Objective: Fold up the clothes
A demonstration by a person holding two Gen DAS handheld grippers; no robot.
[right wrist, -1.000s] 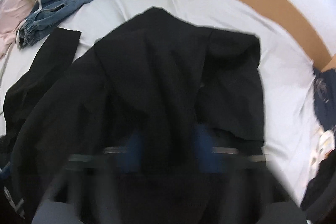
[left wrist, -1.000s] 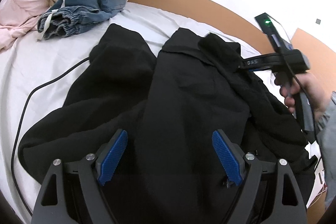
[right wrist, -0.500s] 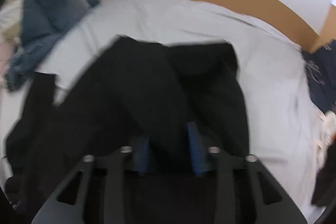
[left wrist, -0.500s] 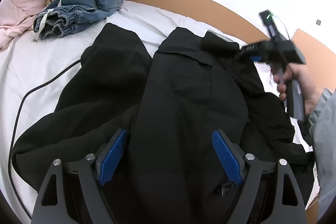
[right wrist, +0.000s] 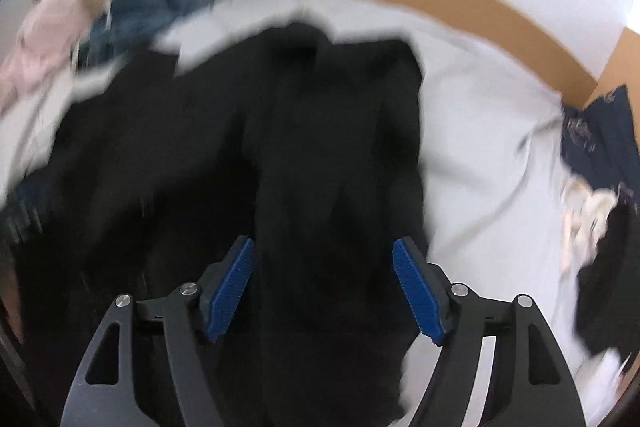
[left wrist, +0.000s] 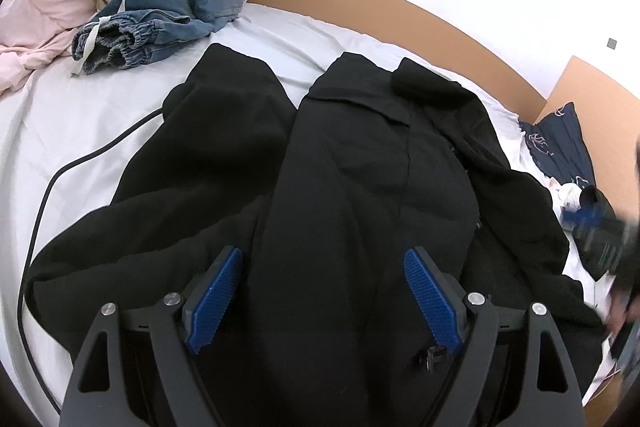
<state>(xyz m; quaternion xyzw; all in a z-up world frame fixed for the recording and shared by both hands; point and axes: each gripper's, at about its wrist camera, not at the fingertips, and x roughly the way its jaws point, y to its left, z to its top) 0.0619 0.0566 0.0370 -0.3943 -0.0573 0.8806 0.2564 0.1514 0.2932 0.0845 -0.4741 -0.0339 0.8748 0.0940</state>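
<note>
Two grippers, both spread wide w/ nothing between the blue pads: our left gripper (left wrist: pixel 322 297) and right gripper (right wrist: pixel 324 287) hover over the black garment (left wrist: pixel 360 187), which lies spread on the white bed sheet (left wrist: pixel 80 115). Denim shorts (left wrist: pixel 132 43) and a pink cloth (left wrist: pixel 36 27) sit at far left, a black cable (left wrist: pixel 60 171) nearby.

The left gripper (left wrist: pixel 323 297) is being held with its blue pads wide apart. The right gripper (right wrist: pixel 326 291) is likewise being held spread, gripping nothing.
</note>
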